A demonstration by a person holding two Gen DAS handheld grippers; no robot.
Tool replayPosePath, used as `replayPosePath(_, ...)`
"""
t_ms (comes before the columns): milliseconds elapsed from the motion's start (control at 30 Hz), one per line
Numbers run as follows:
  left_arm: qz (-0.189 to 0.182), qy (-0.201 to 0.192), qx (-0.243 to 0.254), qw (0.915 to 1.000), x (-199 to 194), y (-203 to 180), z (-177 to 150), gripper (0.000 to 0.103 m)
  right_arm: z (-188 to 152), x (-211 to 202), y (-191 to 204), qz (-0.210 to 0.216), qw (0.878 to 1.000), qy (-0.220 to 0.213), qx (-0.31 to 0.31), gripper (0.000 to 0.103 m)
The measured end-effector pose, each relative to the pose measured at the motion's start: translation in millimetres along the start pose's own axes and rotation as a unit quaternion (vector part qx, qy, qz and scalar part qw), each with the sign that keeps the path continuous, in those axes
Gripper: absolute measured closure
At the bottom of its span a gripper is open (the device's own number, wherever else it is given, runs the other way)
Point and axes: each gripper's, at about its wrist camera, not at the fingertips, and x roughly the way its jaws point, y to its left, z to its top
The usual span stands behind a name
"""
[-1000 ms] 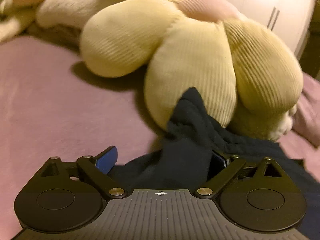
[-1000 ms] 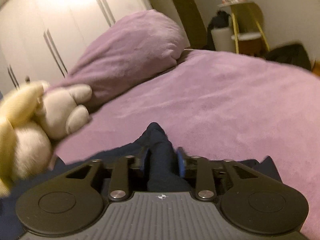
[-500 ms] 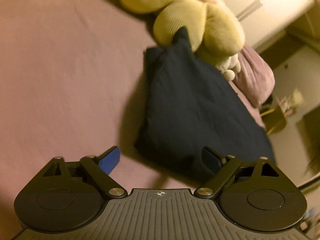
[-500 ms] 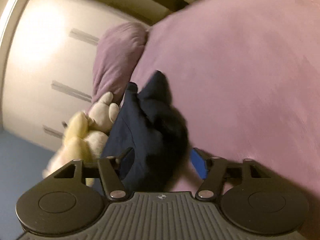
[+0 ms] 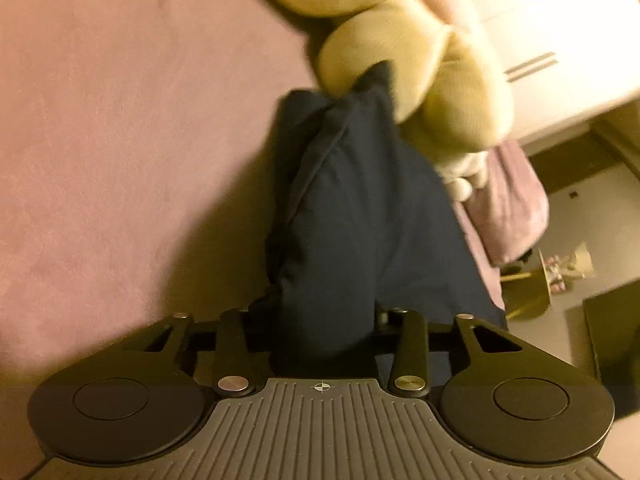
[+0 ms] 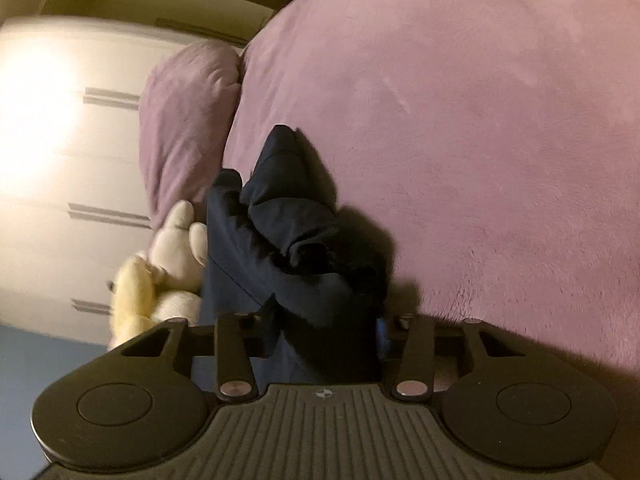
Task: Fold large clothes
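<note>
Here, I see the dark navy garment (image 5: 360,208) running from my left gripper (image 5: 320,320) toward twelve o'clock, its far tip touching a yellow plush toy (image 5: 400,52) on the purple bedspread (image 5: 120,120). Both jaws are closing on cloth; my right gripper (image 6: 320,324) pinches a crumpled, bunched end.

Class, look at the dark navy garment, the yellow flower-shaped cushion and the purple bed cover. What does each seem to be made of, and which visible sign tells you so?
Dark navy garment: probably a soft matt woven or knit cloth; it bunches in limp folds. Yellow flower-shaped cushion: stuffed ribbed fabric, perhaps corduroy; the puffed petals show fine ridges, though blurred. Purple bed cover: likely fleece or plush; short nap with brush marks.
</note>
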Motion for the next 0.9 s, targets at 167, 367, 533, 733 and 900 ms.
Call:
replayPosePath(167,-0.031,-0.01,0.036,0.9988,-46.4,-17.9,-7.1,0.067,-9.0,-31.5,18.4,-0.011,0.997,-0.02,-0.069,0.082)
replayPosePath(367,-0.033,0.007,0.055,0.9979,-121.2,-2.0,-48.6,0.067,-23.5,-87.5,4.1,0.007,0.997,-0.012,-0.077,0.084)
replayPosePath(533,0.023,0.038,0.032,0.9985,-165.9,37.5,-90.4,0.053,-64.5,-157.9,-23.2,-0.017,0.993,0.018,-0.114,0.083)
replayPosePath(733,0.17,-0.043,0.046,0.9835,-191.8,29.5,-89.0,0.036,-82.5,-213.2,-19.9,-0.088,0.973,-0.007,-0.215,0.061)
replayPosePath(900,0.143,-0.079,0.209,0.9642,-147.7,-50.8,-97.2,0.034,-107.6,-205.4,47.0,-0.109,0.91,-0.072,-0.393,0.039)
